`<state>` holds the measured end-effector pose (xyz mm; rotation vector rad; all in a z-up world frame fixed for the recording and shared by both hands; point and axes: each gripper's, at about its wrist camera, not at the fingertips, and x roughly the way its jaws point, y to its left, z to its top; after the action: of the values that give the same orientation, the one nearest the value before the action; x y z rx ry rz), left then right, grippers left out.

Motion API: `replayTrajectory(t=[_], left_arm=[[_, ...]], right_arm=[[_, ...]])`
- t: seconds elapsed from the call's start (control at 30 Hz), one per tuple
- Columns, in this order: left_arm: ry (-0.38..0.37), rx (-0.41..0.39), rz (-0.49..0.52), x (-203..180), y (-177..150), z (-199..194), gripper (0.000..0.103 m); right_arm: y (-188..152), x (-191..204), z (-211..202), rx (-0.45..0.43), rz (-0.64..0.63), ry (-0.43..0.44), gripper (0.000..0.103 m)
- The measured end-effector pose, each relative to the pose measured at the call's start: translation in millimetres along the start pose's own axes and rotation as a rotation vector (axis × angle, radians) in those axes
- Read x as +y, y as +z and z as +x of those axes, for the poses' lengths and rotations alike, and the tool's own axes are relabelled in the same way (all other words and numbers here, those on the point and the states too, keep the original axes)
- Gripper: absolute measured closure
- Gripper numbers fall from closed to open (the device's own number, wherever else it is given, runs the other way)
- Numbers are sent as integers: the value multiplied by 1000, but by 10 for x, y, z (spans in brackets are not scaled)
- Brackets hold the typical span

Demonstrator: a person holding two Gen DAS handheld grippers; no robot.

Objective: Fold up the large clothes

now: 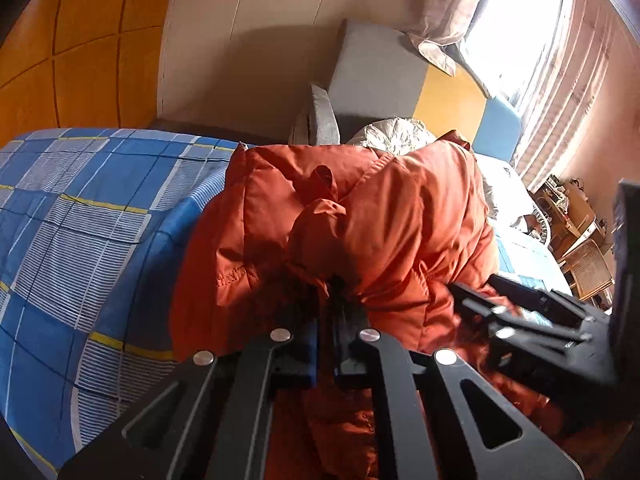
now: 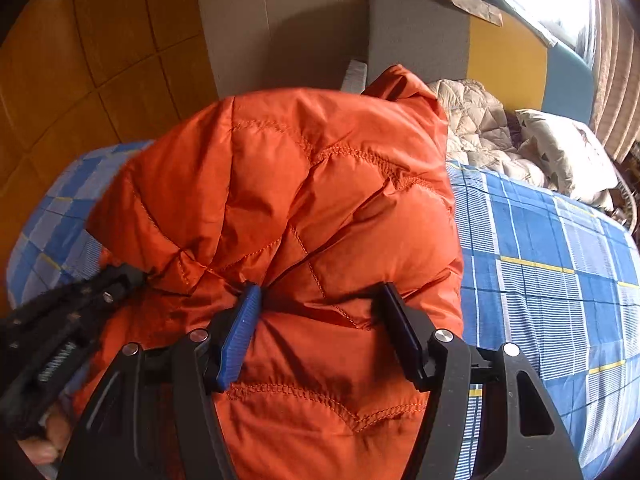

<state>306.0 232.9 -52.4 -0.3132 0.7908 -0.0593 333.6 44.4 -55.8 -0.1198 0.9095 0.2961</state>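
Note:
A large orange quilted jacket (image 1: 360, 216) lies bunched on a bed with a blue checked cover (image 1: 80, 216). My left gripper (image 1: 334, 292) is shut on a gathered fold of the jacket, its pads pressed together. In the right wrist view the jacket (image 2: 304, 184) fills the middle. My right gripper (image 2: 320, 304) stands open, its blue pads (image 2: 240, 332) wide apart with the jacket's puffy fabric bulging between them. The right gripper shows at the right of the left wrist view (image 1: 532, 320), and the left gripper shows at the lower left of the right wrist view (image 2: 72, 312).
A grey, yellow and blue headboard (image 2: 480, 48) stands at the far end of the bed. A beige quilt (image 2: 480, 136) and a pillow (image 2: 568, 156) lie near it. The blue checked cover (image 2: 552, 280) spreads to the right. An orange wardrobe (image 1: 80, 40) stands on the left, a curtained window (image 1: 520, 20) on the right.

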Motion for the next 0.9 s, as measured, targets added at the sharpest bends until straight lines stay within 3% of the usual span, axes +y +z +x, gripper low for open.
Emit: replayTrajectory(t=[0.1,0.3,0.57,0.9], left_arm=[[-5,4,1,27,-21,33,99],[-23,10,-6,107,-55,75,99],[-34,10,-43,269,-128,141,99],[-23,7,-105,509,-278,211,99]], right_arm=[[73,-87,-65,-20,45,16,40],[327,-177,10,-62,92,-38,40],[456,35,312,-29,8,-65,39],[339,327,738,47,-108,-82,38]])
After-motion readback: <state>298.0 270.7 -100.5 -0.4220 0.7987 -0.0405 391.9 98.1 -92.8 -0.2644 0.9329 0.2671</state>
